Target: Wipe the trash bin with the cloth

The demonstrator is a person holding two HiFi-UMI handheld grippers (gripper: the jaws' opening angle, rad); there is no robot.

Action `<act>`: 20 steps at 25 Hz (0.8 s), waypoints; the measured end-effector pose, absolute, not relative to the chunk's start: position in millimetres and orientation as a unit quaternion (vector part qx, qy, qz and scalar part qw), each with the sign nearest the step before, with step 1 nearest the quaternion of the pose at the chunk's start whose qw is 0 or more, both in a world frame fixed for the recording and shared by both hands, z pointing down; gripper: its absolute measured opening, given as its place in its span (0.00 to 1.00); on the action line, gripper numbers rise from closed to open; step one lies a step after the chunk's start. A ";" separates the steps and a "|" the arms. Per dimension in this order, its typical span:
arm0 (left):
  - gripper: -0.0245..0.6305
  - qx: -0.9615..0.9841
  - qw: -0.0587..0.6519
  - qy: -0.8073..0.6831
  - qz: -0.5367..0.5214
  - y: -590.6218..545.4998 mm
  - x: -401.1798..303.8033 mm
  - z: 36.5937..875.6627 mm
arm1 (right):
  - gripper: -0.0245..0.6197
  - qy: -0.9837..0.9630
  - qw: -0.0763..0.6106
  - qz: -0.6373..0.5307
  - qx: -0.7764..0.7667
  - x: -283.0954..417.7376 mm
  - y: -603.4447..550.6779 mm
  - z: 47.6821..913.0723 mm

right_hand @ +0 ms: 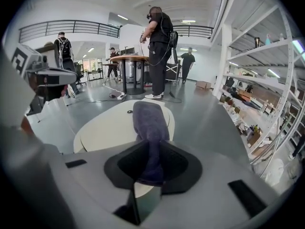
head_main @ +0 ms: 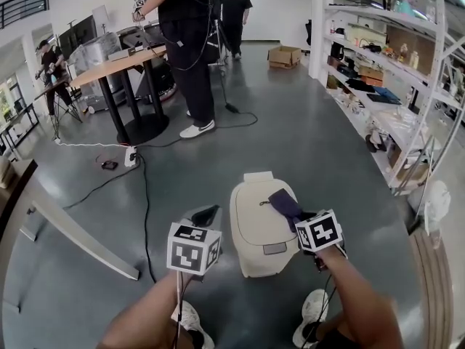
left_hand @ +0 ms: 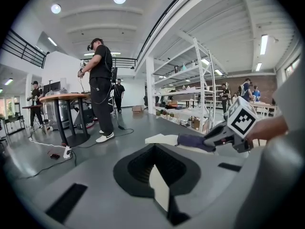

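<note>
Gripping the dark purple cloth (right_hand: 148,123) in my right gripper (right_hand: 151,168), jaws pinched on its near end, I have it draped along the lid (right_hand: 105,128) of the beige trash bin (head_main: 251,242), which stands on the grey floor (head_main: 305,144) close in front of me. My left gripper (head_main: 205,214) hangs just beside the bin, jaws together on nothing. I judge the wiping is at the lid; nothing shows which parts are clean, and the front and sides look left to do.

A smooth, faintly sheened cream plastic trash bin (head_main: 251,233) bears a soft matt cloth (head_main: 285,203) at its 2 o'clock, on a glossy floor (head_main: 290,140).
</note>
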State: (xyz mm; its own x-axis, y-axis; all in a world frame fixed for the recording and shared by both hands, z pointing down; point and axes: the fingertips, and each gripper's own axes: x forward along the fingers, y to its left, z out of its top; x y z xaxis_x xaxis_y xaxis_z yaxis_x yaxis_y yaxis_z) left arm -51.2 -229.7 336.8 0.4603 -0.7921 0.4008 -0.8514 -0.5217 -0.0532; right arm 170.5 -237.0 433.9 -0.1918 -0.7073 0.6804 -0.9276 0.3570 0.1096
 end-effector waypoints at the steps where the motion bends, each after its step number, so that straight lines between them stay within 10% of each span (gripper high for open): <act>1: 0.03 0.850 0.078 -0.485 0.190 -230.0 -52.1 336.2 | 0.16 -0.756 0.323 0.166 0.545 169.5 -237.0 431.0; 20: 0.03 0.848 0.058 -0.505 0.151 -195.9 -51.7 321.5 | 0.16 -0.835 0.287 0.121 0.454 24.7 -187.3 402.8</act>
